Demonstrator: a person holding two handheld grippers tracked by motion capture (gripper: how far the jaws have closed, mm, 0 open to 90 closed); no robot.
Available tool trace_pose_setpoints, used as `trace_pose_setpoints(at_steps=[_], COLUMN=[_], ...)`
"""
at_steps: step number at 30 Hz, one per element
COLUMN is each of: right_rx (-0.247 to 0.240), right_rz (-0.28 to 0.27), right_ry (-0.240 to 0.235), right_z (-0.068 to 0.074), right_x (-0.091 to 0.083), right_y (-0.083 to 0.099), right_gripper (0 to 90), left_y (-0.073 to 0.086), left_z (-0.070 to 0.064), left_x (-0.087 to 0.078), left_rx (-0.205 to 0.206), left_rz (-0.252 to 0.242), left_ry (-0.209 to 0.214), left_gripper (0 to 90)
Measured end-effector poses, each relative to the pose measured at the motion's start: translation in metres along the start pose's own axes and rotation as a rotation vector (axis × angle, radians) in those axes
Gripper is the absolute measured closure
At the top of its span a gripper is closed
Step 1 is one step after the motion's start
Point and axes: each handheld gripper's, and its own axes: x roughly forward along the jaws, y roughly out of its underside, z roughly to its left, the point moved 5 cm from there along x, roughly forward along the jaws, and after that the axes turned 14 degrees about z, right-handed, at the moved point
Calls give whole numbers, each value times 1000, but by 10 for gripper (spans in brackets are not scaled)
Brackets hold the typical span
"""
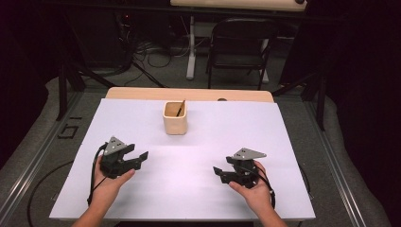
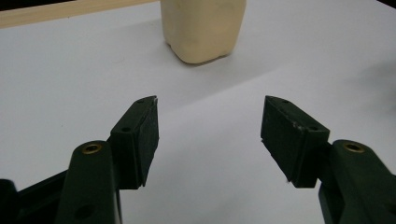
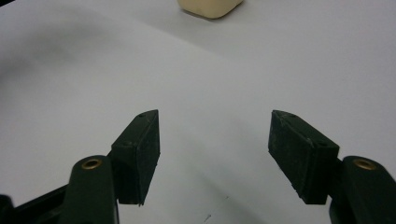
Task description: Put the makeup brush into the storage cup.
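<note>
A cream square cup (image 1: pixel 175 118) stands on the white table sheet (image 1: pixel 227 137) toward the back middle, with a thin dark stick (image 1: pixel 180 108) leaning inside it. My left gripper (image 1: pixel 142 156) rests at the front left, held by a hand, jaws open and empty. In the left gripper view the cup (image 2: pixel 204 29) stands ahead of the open gripper (image 2: pixel 210 103). My right gripper (image 1: pixel 216 171) sits at the front right, open and empty. In the right gripper view the cup's base (image 3: pixel 210 7) shows at the top, beyond the open gripper (image 3: pixel 215 116).
A wooden table edge (image 1: pixel 189 93) shows behind the white sheet. A dark folding chair (image 1: pixel 239 49) and cables lie on the floor beyond the table. Bare white sheet lies between the two grippers.
</note>
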Motion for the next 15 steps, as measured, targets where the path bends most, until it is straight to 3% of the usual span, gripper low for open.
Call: trace_pose_setpoints(at_steps=[15], right_rx=[-6], right_rz=[26], right_ry=[13], right_z=[-2], right_x=[0], right_y=[2], right_gripper=[340], left_y=[13], left_z=[3], left_x=[4], left_rx=[8], left_rz=[2], left_ry=[11], left_gripper=[374])
